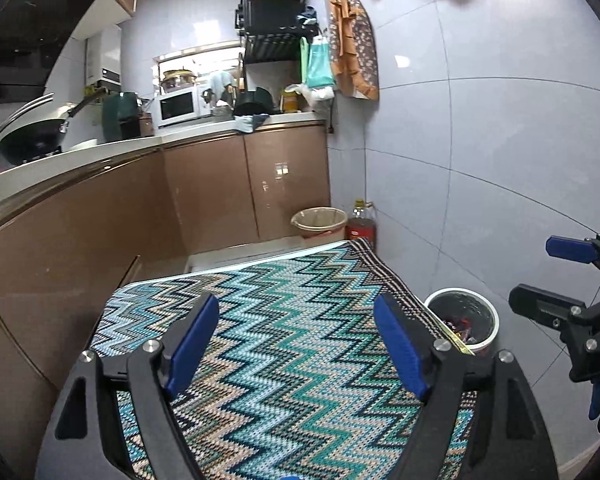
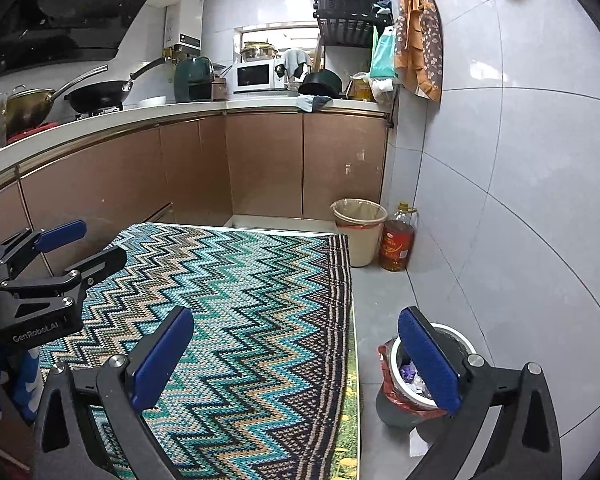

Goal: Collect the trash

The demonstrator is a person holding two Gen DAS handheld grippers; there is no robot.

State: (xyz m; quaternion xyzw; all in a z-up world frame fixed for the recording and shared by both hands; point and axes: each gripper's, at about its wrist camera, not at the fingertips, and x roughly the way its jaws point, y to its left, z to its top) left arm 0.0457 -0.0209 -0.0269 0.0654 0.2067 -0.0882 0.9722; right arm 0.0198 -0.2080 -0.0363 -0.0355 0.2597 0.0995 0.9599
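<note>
My left gripper (image 1: 296,316) is open and empty above a table with a zigzag teal cloth (image 1: 292,344); it also shows in the right wrist view (image 2: 84,244). My right gripper (image 2: 296,332) is open and empty over the table's right edge; it also shows in the left wrist view (image 1: 540,276). A small white bin (image 1: 462,322) holding wrappers stands on the floor right of the table; in the right wrist view it (image 2: 454,340) has a red bag liner and sits behind my right finger. No loose trash shows on the cloth (image 2: 252,300).
A larger beige bin (image 2: 360,228) with a liner and an oil bottle (image 2: 398,240) stand by the tiled wall. Brown cabinets (image 2: 260,164) with a counter carry a wok (image 2: 96,96) and a microwave (image 2: 254,76). Grey floor (image 2: 384,304) lies between table and wall.
</note>
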